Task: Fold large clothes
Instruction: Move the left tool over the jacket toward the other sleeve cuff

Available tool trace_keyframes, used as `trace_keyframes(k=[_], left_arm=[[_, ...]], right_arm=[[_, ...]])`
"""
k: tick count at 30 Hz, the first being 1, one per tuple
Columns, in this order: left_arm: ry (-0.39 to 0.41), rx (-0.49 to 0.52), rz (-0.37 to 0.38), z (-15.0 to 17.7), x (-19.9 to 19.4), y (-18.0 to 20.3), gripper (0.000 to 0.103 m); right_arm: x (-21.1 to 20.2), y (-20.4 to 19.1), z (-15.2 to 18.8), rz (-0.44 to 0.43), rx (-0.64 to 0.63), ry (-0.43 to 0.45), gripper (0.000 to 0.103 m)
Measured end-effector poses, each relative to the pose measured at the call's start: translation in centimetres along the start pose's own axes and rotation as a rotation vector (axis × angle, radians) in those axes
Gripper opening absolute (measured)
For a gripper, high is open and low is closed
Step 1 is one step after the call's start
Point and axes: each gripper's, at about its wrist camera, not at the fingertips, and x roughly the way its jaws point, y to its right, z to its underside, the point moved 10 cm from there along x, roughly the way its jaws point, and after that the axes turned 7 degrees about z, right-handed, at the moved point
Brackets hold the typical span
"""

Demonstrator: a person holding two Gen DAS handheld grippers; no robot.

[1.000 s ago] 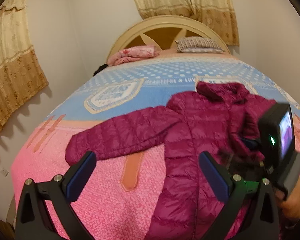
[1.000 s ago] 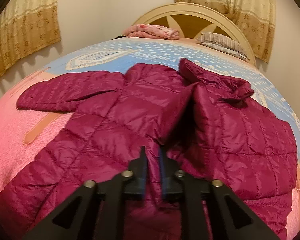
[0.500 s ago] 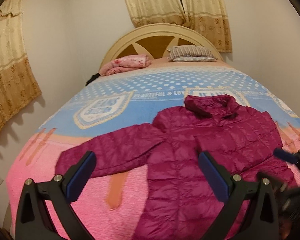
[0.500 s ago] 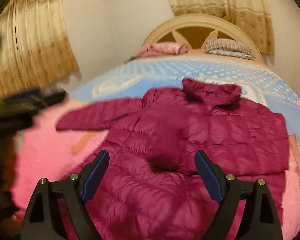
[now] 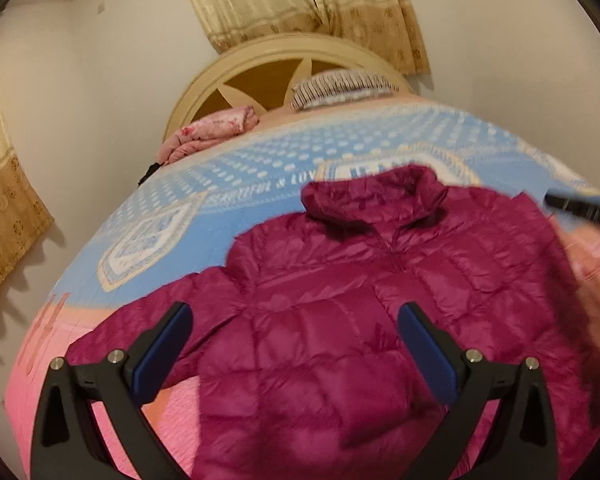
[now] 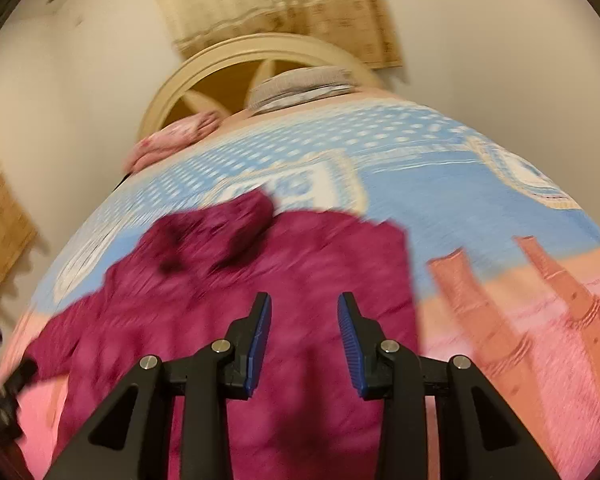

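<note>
A magenta puffer jacket [image 5: 340, 300] lies front up on the bed, collar toward the headboard, its left sleeve stretched out to the left. My left gripper [image 5: 296, 344] hangs above its lower body, wide open and empty. In the right wrist view the jacket [image 6: 260, 280] is blurred and its right side ends in a straight folded edge. My right gripper [image 6: 304, 336] is above that side, partly open and empty. Part of the right gripper shows at the left wrist view's right edge [image 5: 580, 206].
The bed has a blue and pink patterned cover [image 5: 180, 216] and an arched cream headboard [image 5: 268, 68]. A folded pink blanket [image 5: 212, 132] and a striped pillow [image 5: 340, 88] lie at its head. Walls and curtains [image 5: 300, 0] stand behind.
My right gripper let go of the jacket's front, opened, then narrowed, and swung to the jacket's right side. My left gripper stayed open and moved in over the jacket. The jacket now lies flatter.
</note>
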Motion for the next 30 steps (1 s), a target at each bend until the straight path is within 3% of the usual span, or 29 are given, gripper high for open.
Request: trace_keyframes(k=[5,8,14,21,25,27,29,30], left_arm=[[-0.131,-0.026,-0.067,3.2,6.1,-1.0,0.103],[-0.185,-0.077,-0.026,4.7,7.7,-1.5,0.103],[-0.208,-0.051,0.007,5.6,8.4,-0.5,0.103],[-0.234,-0.143,0.093,6.7,9.2,-0.8,0.103],[-0.235,-0.167,0.115,6.8,9.4,-0.8,0.103],[-0.23,-0.164,0.112,6.8,9.3,-0.7,0.103],[-0.227,-0.163,0.109,6.8,9.2,-0.7,0.103],[-0.226,-0.162,0.109,6.7,9.3,-0.7,0.103]], right_arm=[[3.6,0.0,-0.9,-0.015,-0.05,-0.024,0.036],[6.3,-0.8,0.4,-0.005,-0.086,-0.081,0.036],[9.7,0.2,3.6,0.003,-0.047,-0.193,0.036],[10.5,0.2,4.1,-0.008,-0.045,-0.207,0.036],[10.3,-0.3,3.8,0.057,-0.134,-0.253,0.036],[8.7,-0.3,3.3,0.076,-0.114,-0.272,0.036],[6.1,-1.0,2.7,0.039,-0.057,-0.248,0.047],[4.8,-1.6,2.7,0.018,-0.047,-0.231,0.06]])
